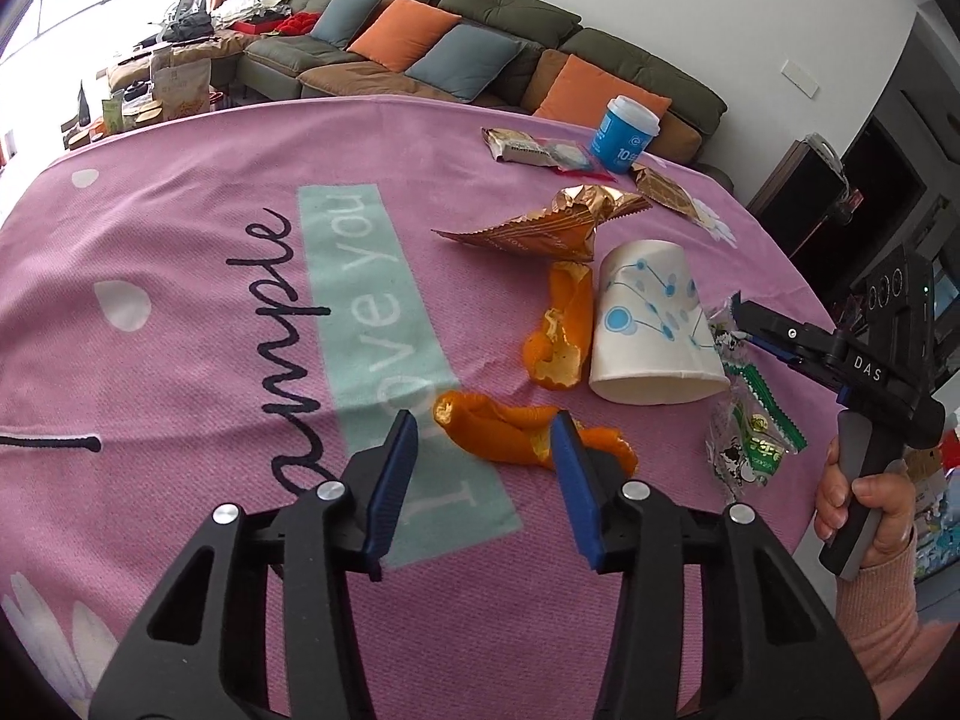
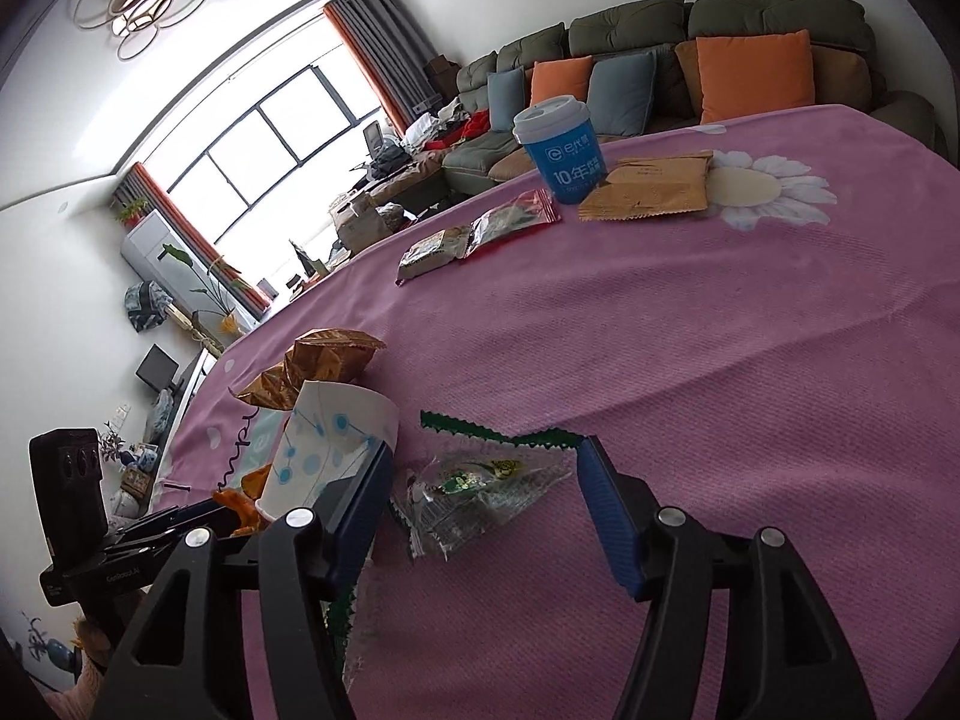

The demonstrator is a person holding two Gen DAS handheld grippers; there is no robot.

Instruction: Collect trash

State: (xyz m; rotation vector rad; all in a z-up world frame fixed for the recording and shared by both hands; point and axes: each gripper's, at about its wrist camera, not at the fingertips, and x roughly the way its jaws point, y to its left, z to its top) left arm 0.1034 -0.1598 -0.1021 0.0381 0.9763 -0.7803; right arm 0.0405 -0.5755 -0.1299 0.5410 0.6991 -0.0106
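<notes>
Curled orange peel between wide left tool — crinkly clear wrapper between wide right tool.

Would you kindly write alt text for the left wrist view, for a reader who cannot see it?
The open left gripper hovers over a curl of orange peel on a pink tablecloth. Beyond lie a tipped paper cup, more peel and a gold wrapper; the right gripper reaches toward green-edged wrappers.

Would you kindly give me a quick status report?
Both hand-held grippers open. Left straddling orange peel; right over clear wrapper. Tipped paper cup crowds right.
</notes>
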